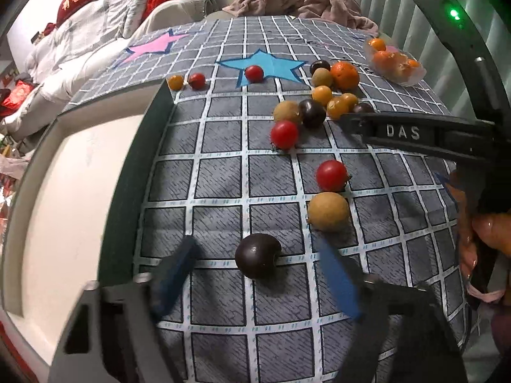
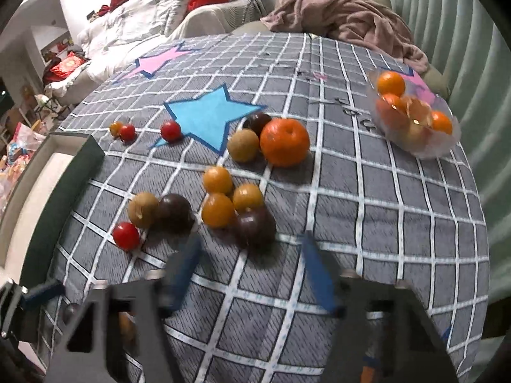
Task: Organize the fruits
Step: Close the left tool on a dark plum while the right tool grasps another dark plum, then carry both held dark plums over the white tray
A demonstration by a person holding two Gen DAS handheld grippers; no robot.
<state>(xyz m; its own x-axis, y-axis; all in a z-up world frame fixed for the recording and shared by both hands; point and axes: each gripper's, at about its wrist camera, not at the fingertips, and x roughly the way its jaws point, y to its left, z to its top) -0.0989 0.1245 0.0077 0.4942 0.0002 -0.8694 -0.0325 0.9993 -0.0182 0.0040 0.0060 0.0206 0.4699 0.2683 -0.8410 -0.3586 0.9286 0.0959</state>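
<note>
Loose fruits lie on a grey checked cloth. My left gripper (image 1: 255,258) is open, its blue fingers either side of a dark plum (image 1: 258,256) on the cloth. A tan fruit (image 1: 328,211) and a red tomato (image 1: 331,175) lie just beyond. My right gripper (image 2: 250,255) is open and empty, just short of another dark plum (image 2: 255,226) beside three yellow fruits (image 2: 218,209). A large orange (image 2: 285,142) lies farther back. A clear bowl (image 2: 447,146) at the far right holds oranges. The right gripper's body (image 1: 415,132) shows in the left wrist view.
A green-walled white tray (image 1: 80,175) stands at the left, also seen in the right wrist view (image 2: 64,185). A blue star (image 2: 210,118) and a pink star (image 2: 159,60) mark the cloth. Small tomatoes (image 2: 171,131) lie near the blue star. A brown blanket (image 2: 351,16) lies behind.
</note>
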